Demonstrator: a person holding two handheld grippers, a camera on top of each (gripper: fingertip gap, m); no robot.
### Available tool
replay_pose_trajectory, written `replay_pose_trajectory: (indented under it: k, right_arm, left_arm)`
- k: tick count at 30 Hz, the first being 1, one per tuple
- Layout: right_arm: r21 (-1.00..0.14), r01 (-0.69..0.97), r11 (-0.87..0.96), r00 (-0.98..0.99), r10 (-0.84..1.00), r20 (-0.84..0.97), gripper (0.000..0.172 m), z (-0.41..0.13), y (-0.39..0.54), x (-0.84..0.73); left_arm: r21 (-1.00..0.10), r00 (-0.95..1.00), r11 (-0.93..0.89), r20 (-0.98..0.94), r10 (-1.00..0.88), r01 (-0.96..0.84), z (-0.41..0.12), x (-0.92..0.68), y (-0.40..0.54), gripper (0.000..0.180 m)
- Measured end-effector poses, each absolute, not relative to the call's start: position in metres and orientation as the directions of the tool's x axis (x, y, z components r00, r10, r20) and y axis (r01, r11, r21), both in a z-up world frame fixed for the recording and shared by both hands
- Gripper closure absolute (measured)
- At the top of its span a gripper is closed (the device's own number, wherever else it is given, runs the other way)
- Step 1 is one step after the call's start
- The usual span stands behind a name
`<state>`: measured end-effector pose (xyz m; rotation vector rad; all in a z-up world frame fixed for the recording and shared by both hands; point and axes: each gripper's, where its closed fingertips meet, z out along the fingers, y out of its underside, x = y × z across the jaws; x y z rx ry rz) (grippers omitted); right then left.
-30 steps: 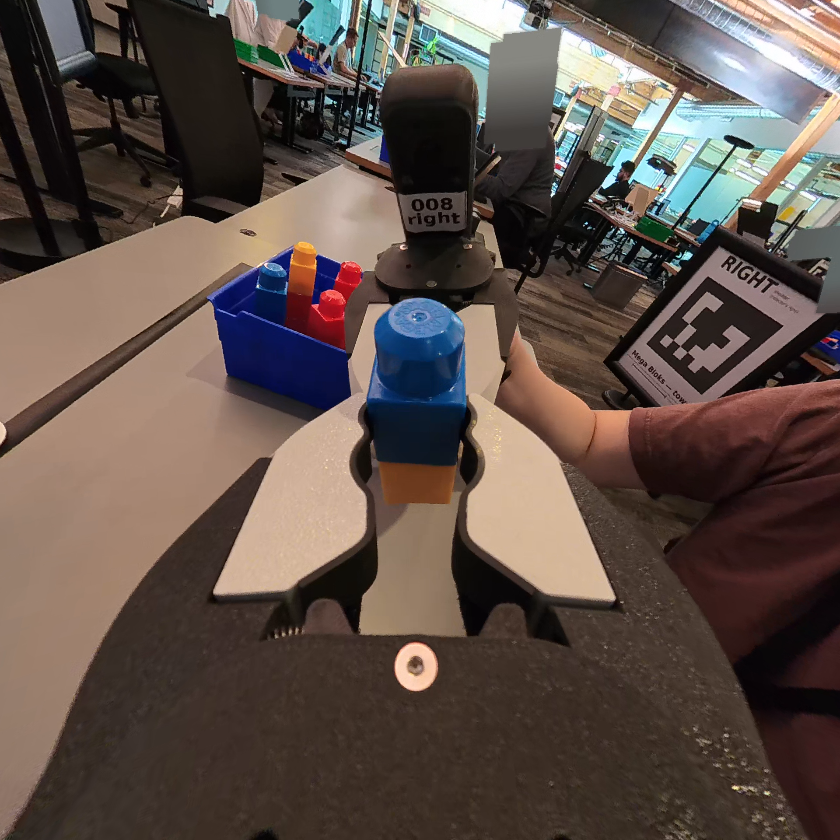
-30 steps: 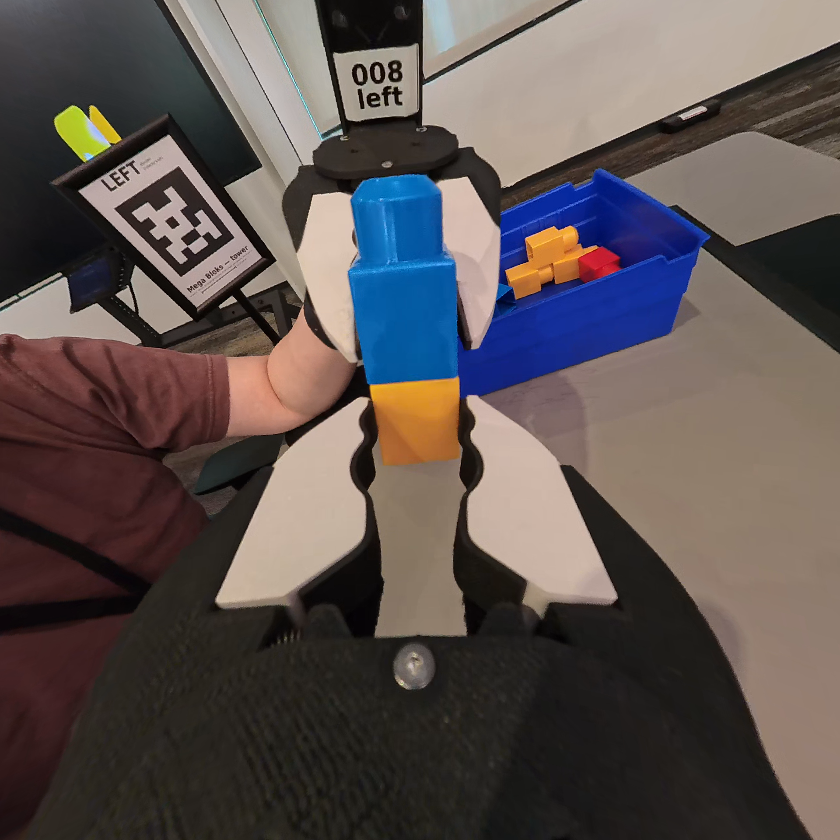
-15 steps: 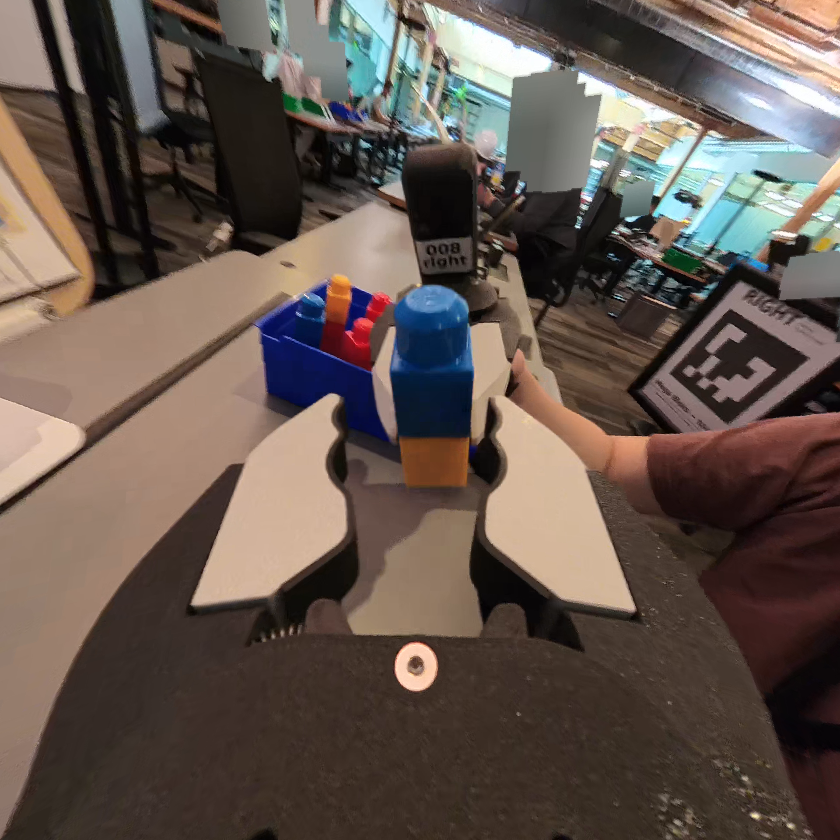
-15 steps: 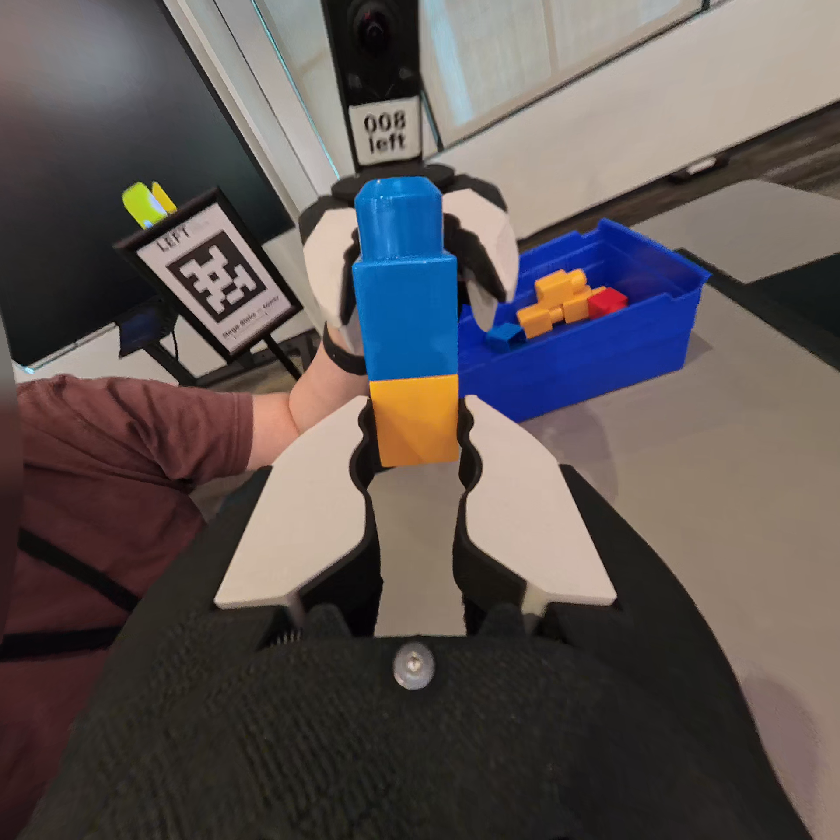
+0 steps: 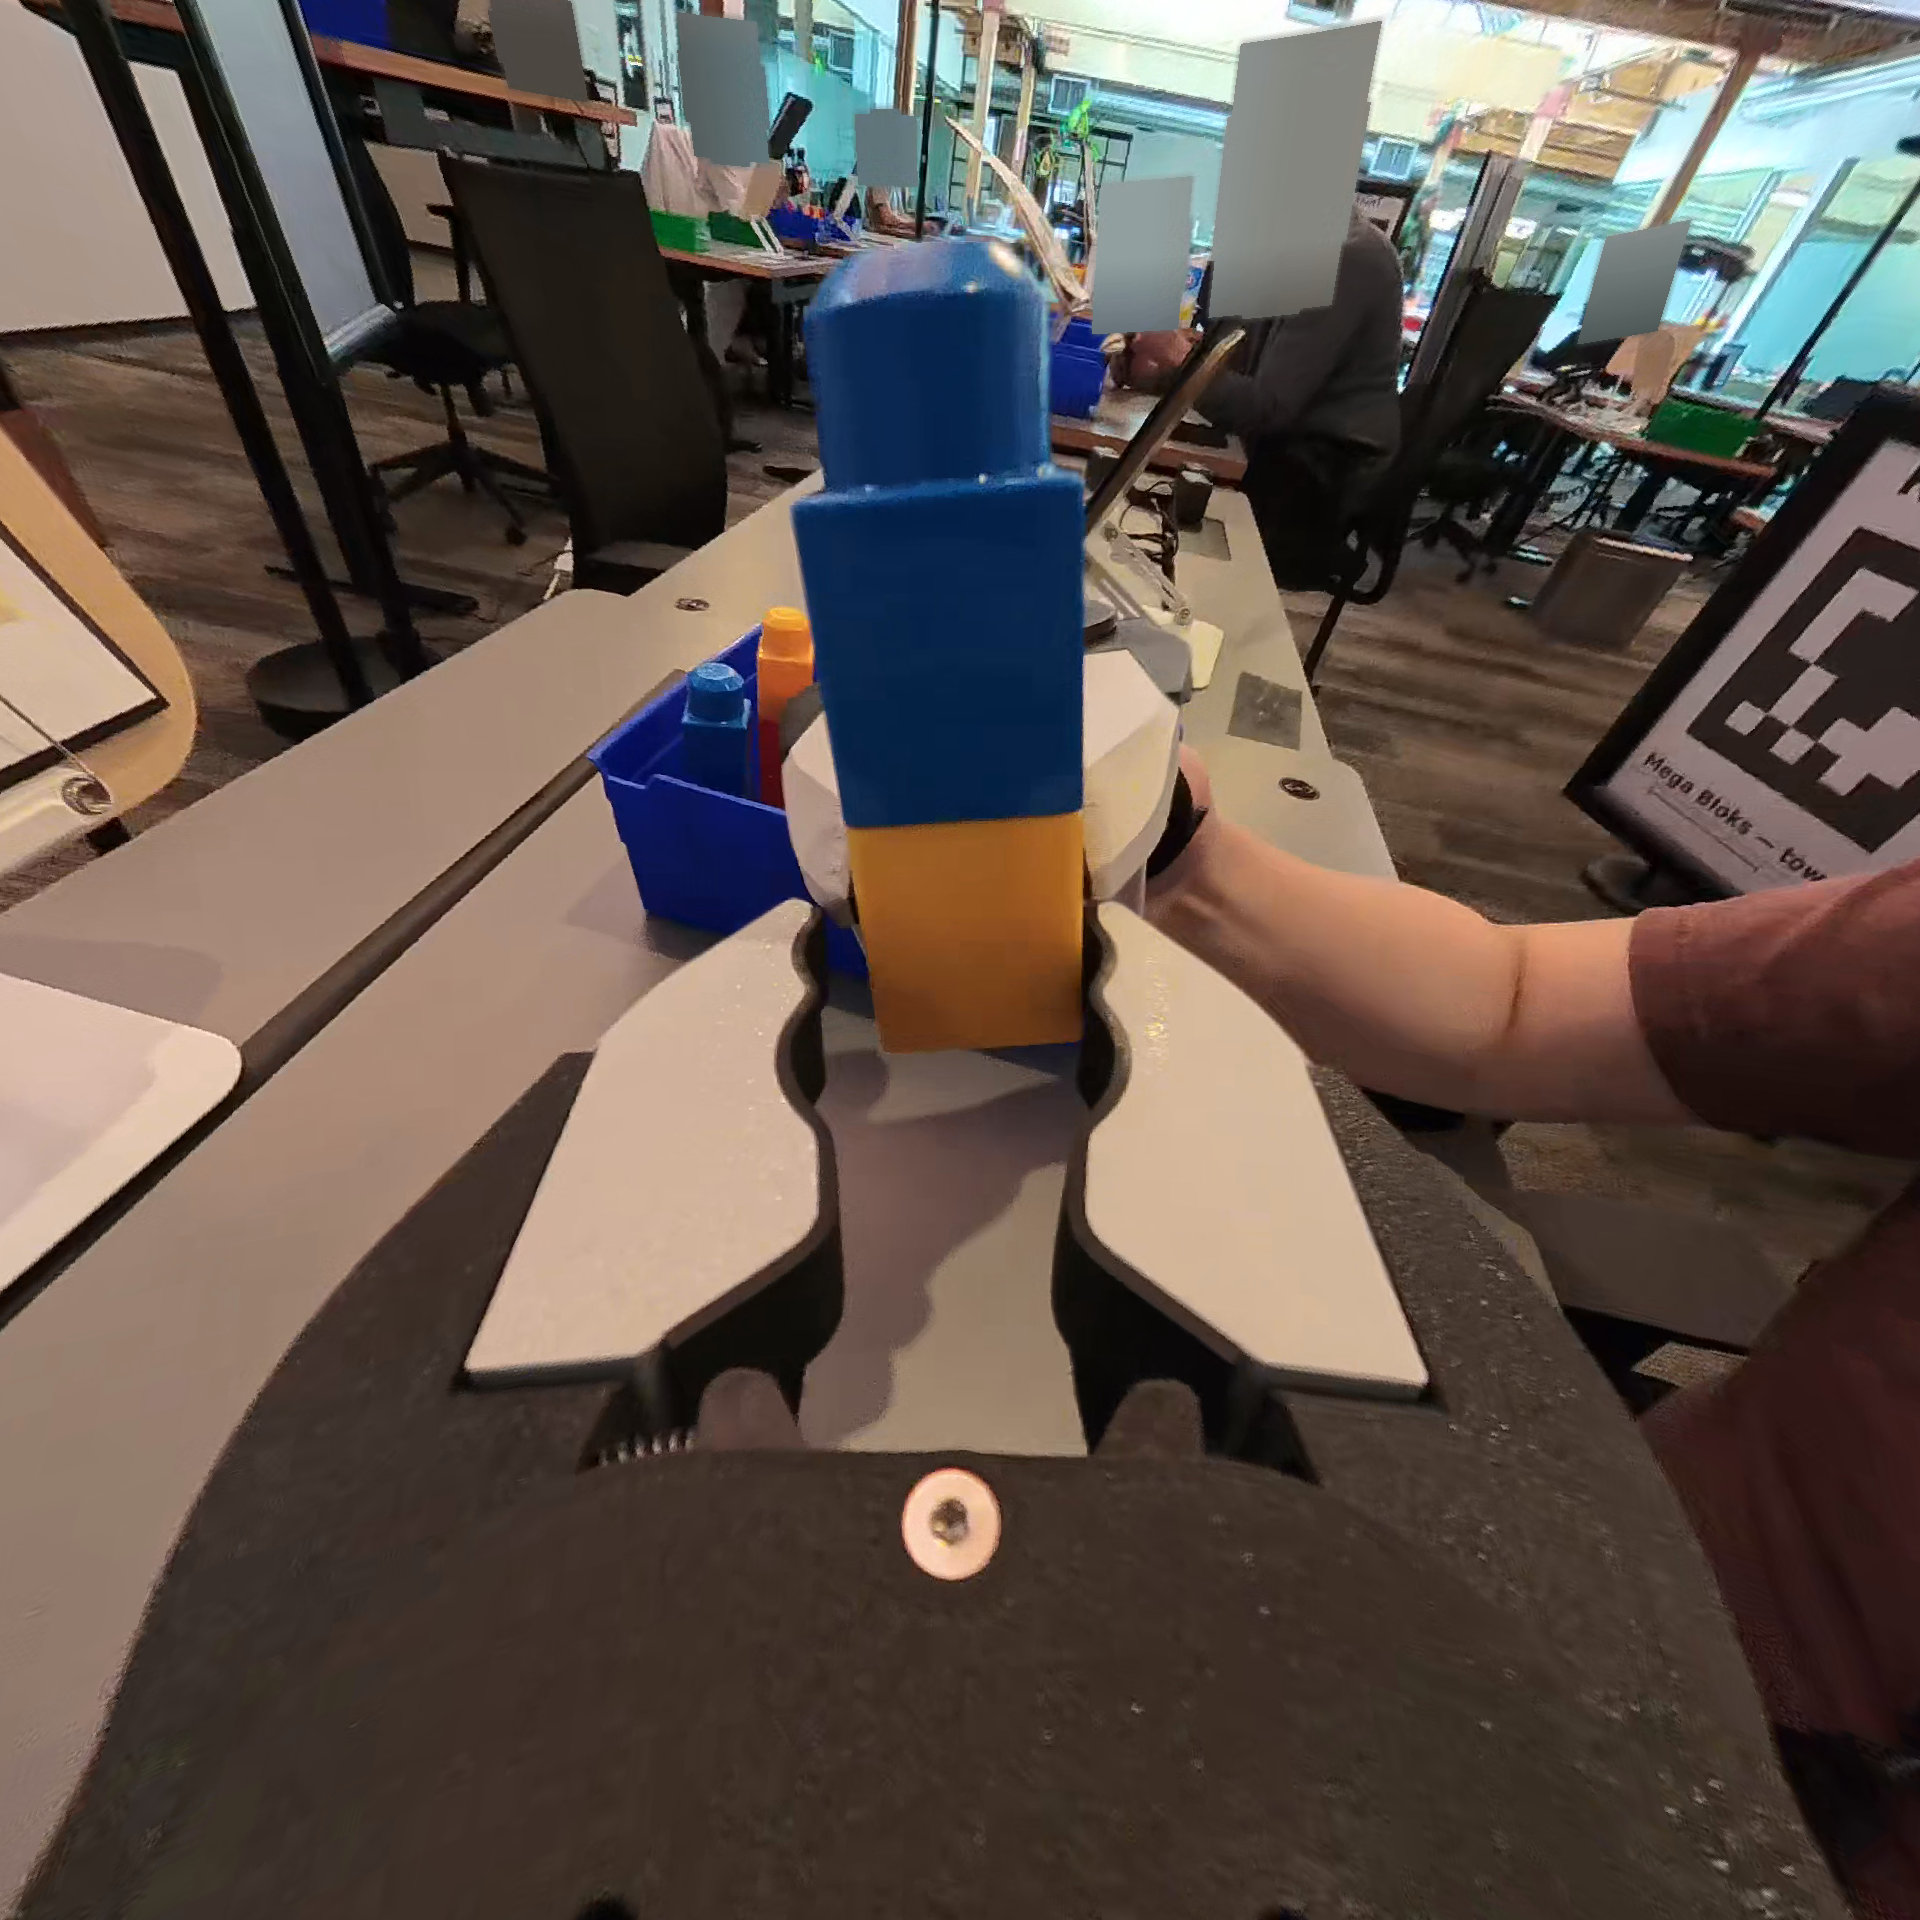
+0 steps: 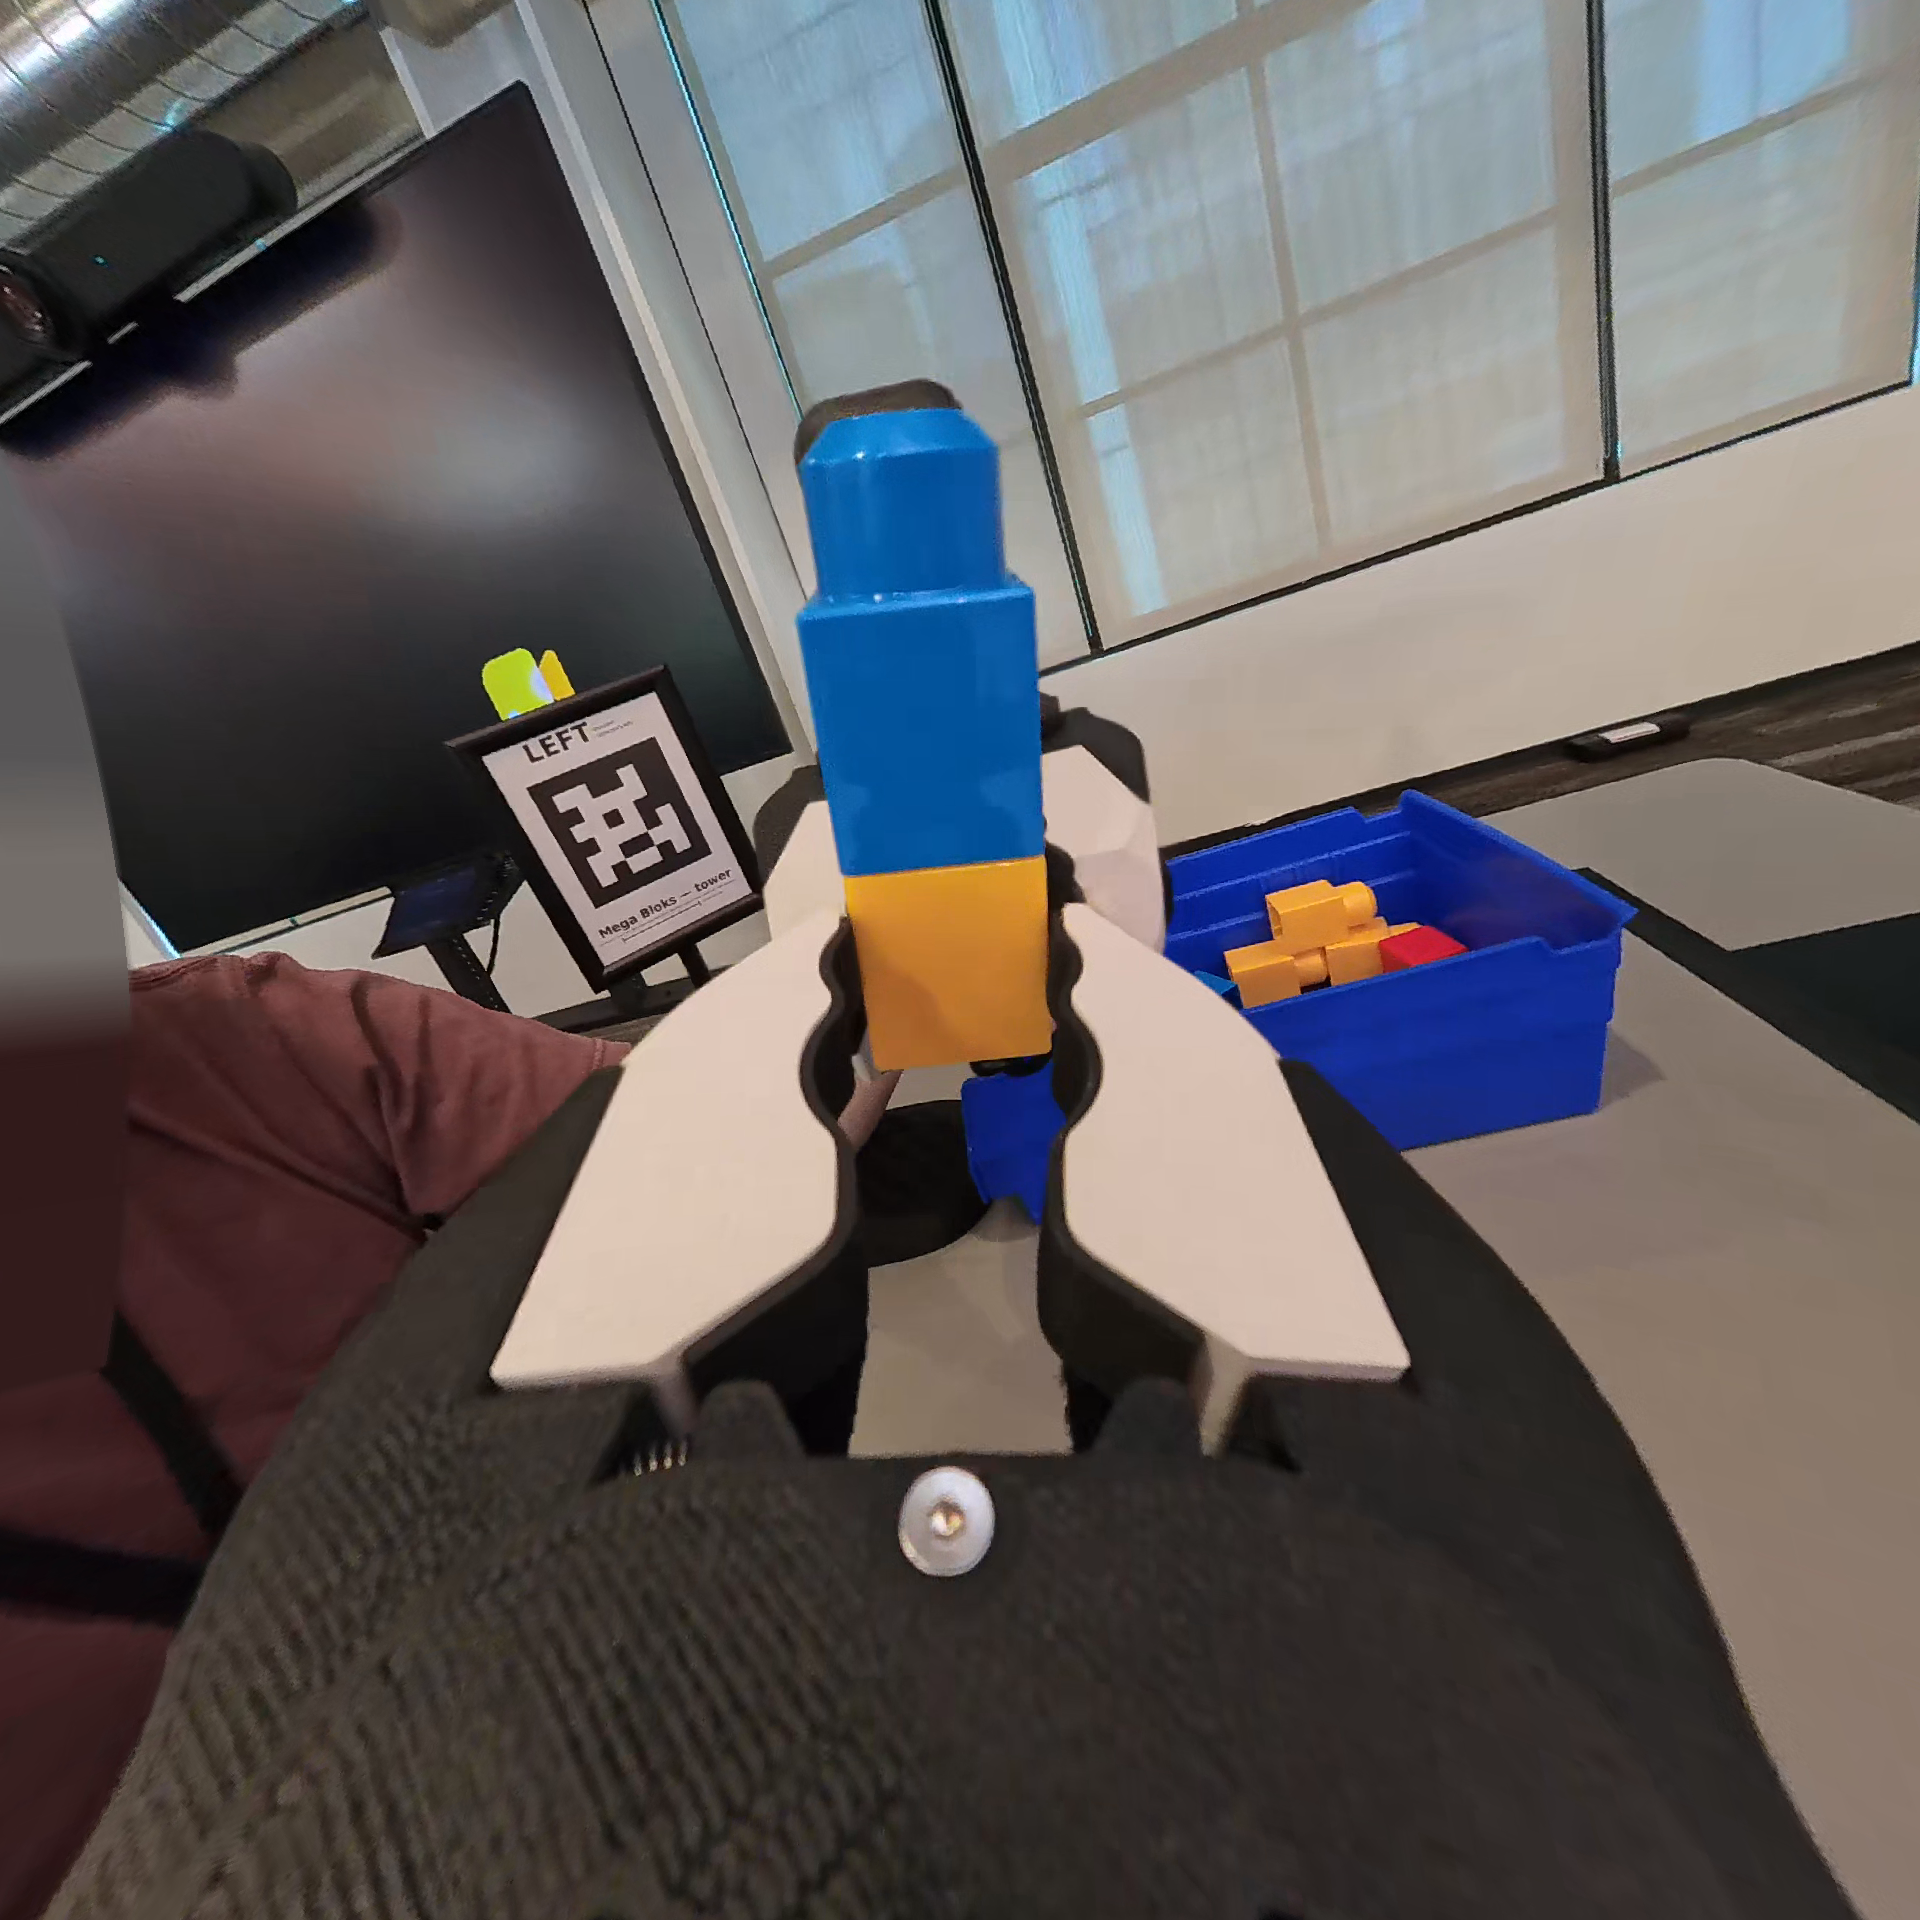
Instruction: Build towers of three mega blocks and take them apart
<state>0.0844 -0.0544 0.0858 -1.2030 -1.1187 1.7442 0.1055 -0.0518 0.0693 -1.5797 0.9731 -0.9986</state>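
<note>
Saw a small tower of two, held up off the grey table [image 5: 312, 935]: a blue block [image 5: 935, 665] stuck on top of an orange block [image 5: 966, 935]. Stood straight up, right at the tips of both tools, which faced each other.

Found the right tool [image 6: 951, 977] clenched on the orange block, with both pads pressed flat on its sides. Carried the whole tower that way, with the blue block up above its fingers.

Found the left tool [image 5: 951, 966] loose around the same orange block. Touched it with the right-side finger [image 5: 1143, 997], but left a thin gap on the other side. Did not grip it.

Saw, from the left tool, the white fingers of the other tool just behind the tower, and a person's bare arm [image 5: 1351, 987] off to the right. Saw a blue bin [image 5: 686, 831] ahead and to the left, with standing blue, orange and red blocks inside.

Saw, from the right tool, another blue bin [image 6: 1455, 997] ahead and to the right, with loose orange blocks [image 6: 1309, 935] and a red block [image 6: 1423, 948] in it. Saw a framed sign [image 6: 613, 831] ahead and to the left.
</note>
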Motion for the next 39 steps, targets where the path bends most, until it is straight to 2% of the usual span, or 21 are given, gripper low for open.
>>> replay_pose_trajectory:
  k: [4, 7, 12, 16, 18, 19, 20, 22, 24, 25, 29, 31, 33, 36, 38, 39]
  right_arm:
    - [-0.91, -0.116, -0.398, -0.332, 0.879, -0.343, 0.136, 0.095, -0.053, 0.093]
    - [-0.894, -0.131, -0.429, -0.341, 0.866, -0.366, 0.137, 0.1, -0.049, 0.099]
    - [-0.945, -0.13, -0.299, -0.157, 0.948, -0.278, 0.11, 0.102, -0.039, 0.099]
    - [-0.95, -0.154, -0.27, -0.128, 0.959, -0.252, 0.104, 0.112, -0.044, 0.098]
    - [-0.963, -0.111, -0.245, -0.131, 0.964, -0.23, 0.108, 0.108, -0.049, 0.094]
    - [-0.968, -0.108, -0.227, -0.145, 0.967, -0.211, 0.128, 0.107, -0.053, 0.094]
    - [-0.97, -0.11, -0.217, -0.146, 0.969, -0.201, 0.136, 0.108, -0.054, 0.094]
    - [-0.971, -0.118, -0.209, -0.131, 0.972, -0.194, 0.136, 0.11, -0.053, 0.095]
    - [-0.967, -0.162, -0.195, -0.104, 0.978, -0.179, 0.136, 0.117, -0.048, 0.101]
    - [-0.964, -0.176, -0.197, -0.104, 0.978, -0.181, 0.136, 0.121, -0.048, 0.105]
    - [-0.961, -0.177, -0.213, -0.087, 0.976, -0.2, 0.136, 0.127, -0.041, 0.118]
    - [-0.96, -0.161, -0.227, -0.082, 0.973, -0.217, 0.136, 0.125, -0.039, 0.119]
    - [-0.961, -0.146, -0.235, -0.064, 0.972, -0.228, 0.136, 0.121, -0.035, 0.118]
    - [-0.961, -0.123, -0.248, -0.053, 0.969, -0.243, 0.136, 0.114, -0.032, 0.114]
    - [-0.961, -0.111, -0.254, -0.053, 0.967, -0.25, 0.136, 0.111, -0.032, 0.112]
    - [-0.961, -0.108, -0.254, -0.051, 0.967, -0.25, 0.136, 0.11, -0.032, 0.111]
  left_arm:
    - [-0.975, 0.314, -0.191, 0.148, -0.938, -0.111, 0.07, 0.107, -0.055, 0.144]
    - [-0.971, 0.297, -0.211, 0.169, -0.94, -0.114, 0.069, 0.109, -0.057, 0.144]
    - [-0.963, 0.286, -0.228, 0.18, -0.941, -0.143, 0.067, 0.107, -0.059, 0.145]
    - [-0.956, 0.288, -0.2, 0.134, -0.948, -0.213, 0.058, 0.111, -0.062, 0.144]
    - [-0.953, 0.275, -0.194, 0.127, -0.953, -0.233, 0.055, 0.114, -0.065, 0.144]
    - [-0.949, 0.305, -0.197, 0.117, -0.945, -0.246, 0.052, 0.112, -0.061, 0.144]
    - [-0.951, 0.298, -0.19, 0.114, -0.948, -0.242, 0.053, 0.112, -0.061, 0.144]
    - [-0.946, 0.289, -0.224, 0.152, -0.945, -0.233, 0.055, 0.108, -0.062, 0.142]
    - [-0.944, 0.331, -0.229, 0.143, -0.933, -0.236, 0.063, 0.09, -0.057, 0.124]
    - [-0.947, 0.372, -0.22, 0.123, -0.92, -0.233, 0.07, 0.074, -0.053, 0.122]
    - [-0.93, 0.651, -0.263, 0.037, -0.758, -0.255, 0.085, -0.028, -0.033, 0.124]
    - [-0.89, 0.774, -0.364, 0.021, -0.633, -0.274, 0.074, -0.082, -0.03, 0.125]
    - [-0.837, 0.863, -0.502, 0.077, -0.499, -0.216, 0.055, -0.125, -0.028, 0.129]
    - [-0.758, 0.947, -0.648, 0.158, -0.279, -0.065, 0.025, -0.167, -0.013, 0.136]
    - [-0.727, 0.959, -0.684, 0.147, -0.241, -0.06, 0.005, -0.173, 0.001, 0.147]
    - [-0.722, 0.957, -0.689, 0.153, -0.245, -0.061, -0.005, -0.171, 0.009, 0.147]
